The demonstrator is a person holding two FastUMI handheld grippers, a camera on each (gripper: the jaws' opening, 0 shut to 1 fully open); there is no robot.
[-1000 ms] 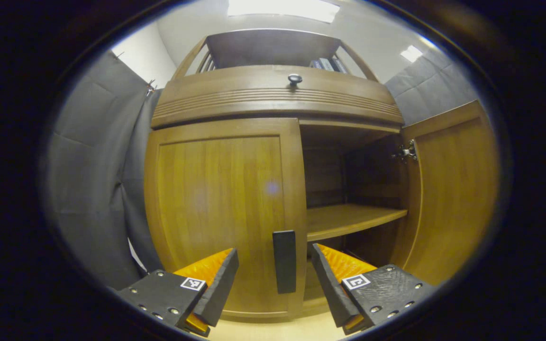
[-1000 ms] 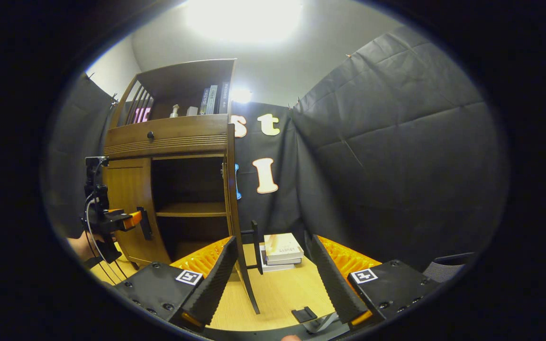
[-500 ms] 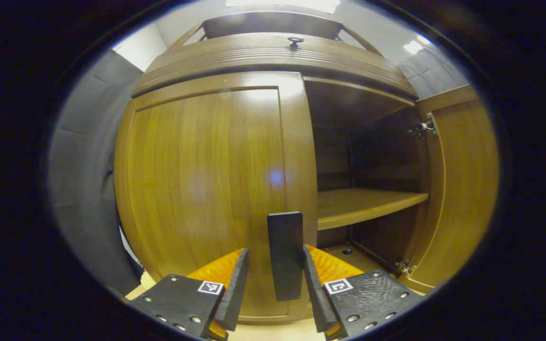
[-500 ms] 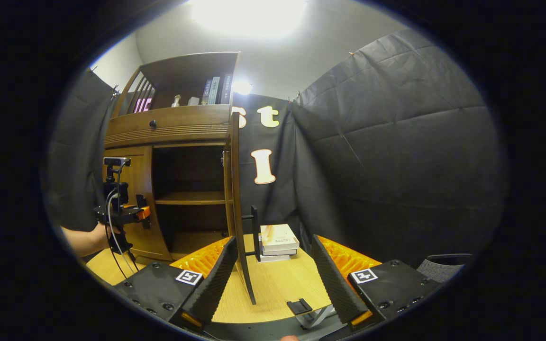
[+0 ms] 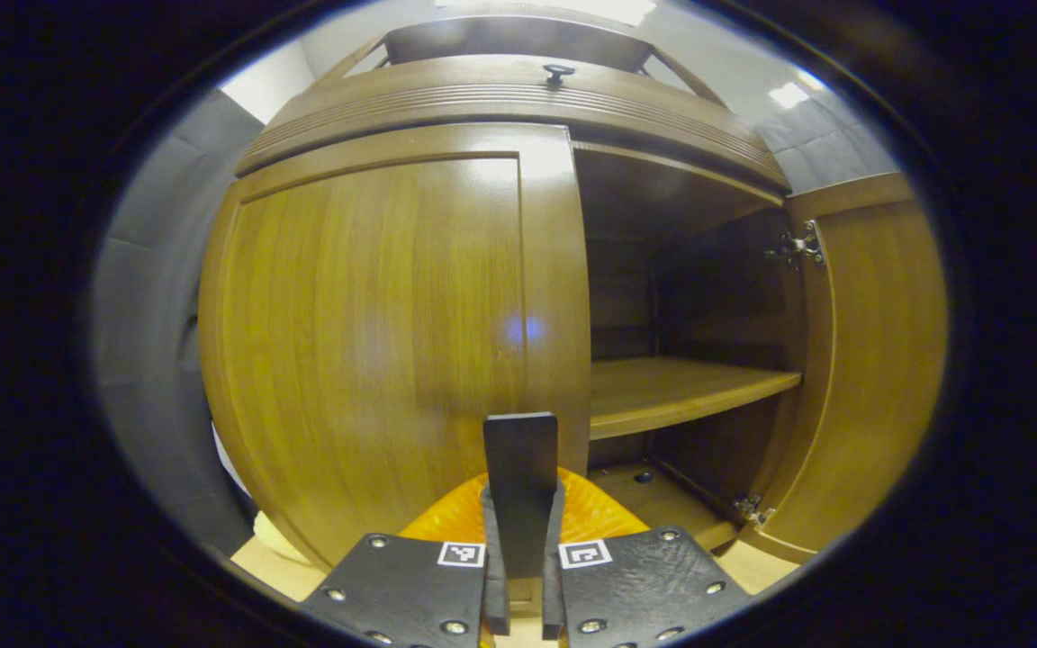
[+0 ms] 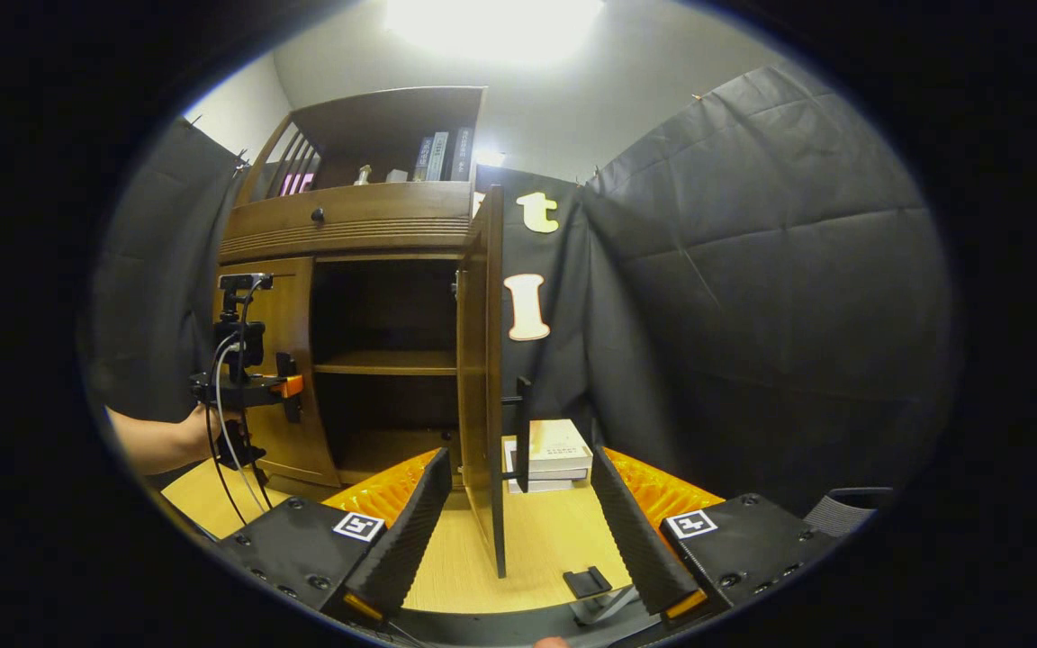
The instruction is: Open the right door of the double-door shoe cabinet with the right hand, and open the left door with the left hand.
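Ahead of the right gripper (image 6: 518,526), the light wooden floor (image 6: 536,549) carries the shoe cabinet (image 6: 347,342), stacked books (image 6: 554,454) and a small black clip (image 6: 587,582).

walls: black cloth (image 6: 752,297) right and left of frame, white wall (image 6: 239,117) upper left | ceiling: bright light (image 6: 491,18) top centre | floor: pale wood (image 6: 541,540) bottom centre | chair (image 6: 847,508) lower right

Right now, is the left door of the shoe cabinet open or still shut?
Shut. The left door lies flush under the drawer front, while the left gripper is clamped on its handle.
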